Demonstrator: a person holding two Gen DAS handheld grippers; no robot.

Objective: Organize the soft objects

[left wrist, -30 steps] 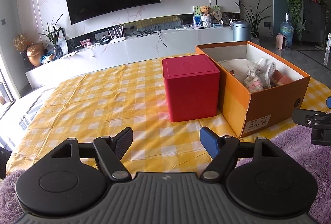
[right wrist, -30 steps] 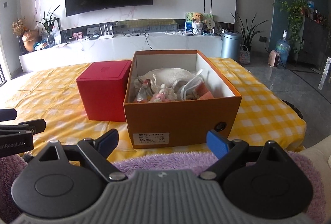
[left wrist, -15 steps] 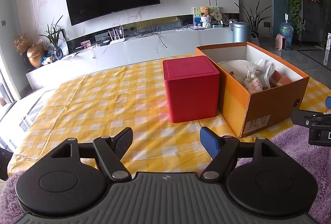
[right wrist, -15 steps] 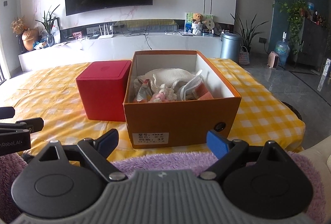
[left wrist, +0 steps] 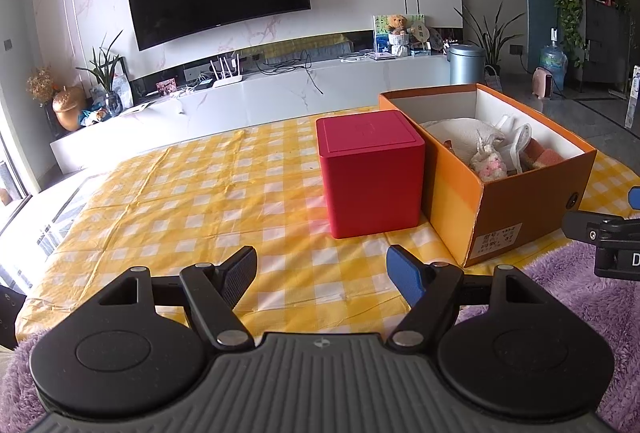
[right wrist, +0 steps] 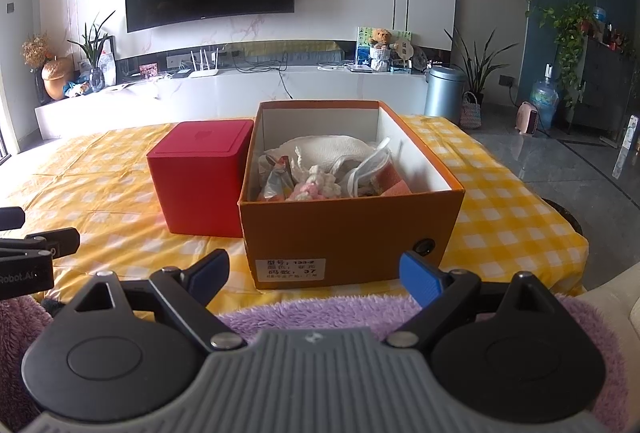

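An open orange cardboard box (right wrist: 352, 233) stands on the yellow checked tablecloth (right wrist: 100, 169). It holds soft things: a white cloth (right wrist: 332, 149), a small pink and white plush (right wrist: 316, 189), white straps and an orange sponge. It also shows in the left wrist view (left wrist: 516, 209). A closed red cube box (right wrist: 198, 177) stands against its left side, also in the left wrist view (left wrist: 372, 173). My left gripper (left wrist: 322, 271) is open and empty, short of the red box. My right gripper (right wrist: 316, 273) is open and empty, just before the orange box.
A purple fluffy blanket (right wrist: 320, 309) lies under both grippers at the table's near edge. Behind the table stand a white TV bench (right wrist: 240, 89), a wall TV and a grey bin (right wrist: 444, 93). The floor drops away to the right of the table.
Almost nothing. Both grippers stay open; the views shift only very slightly.
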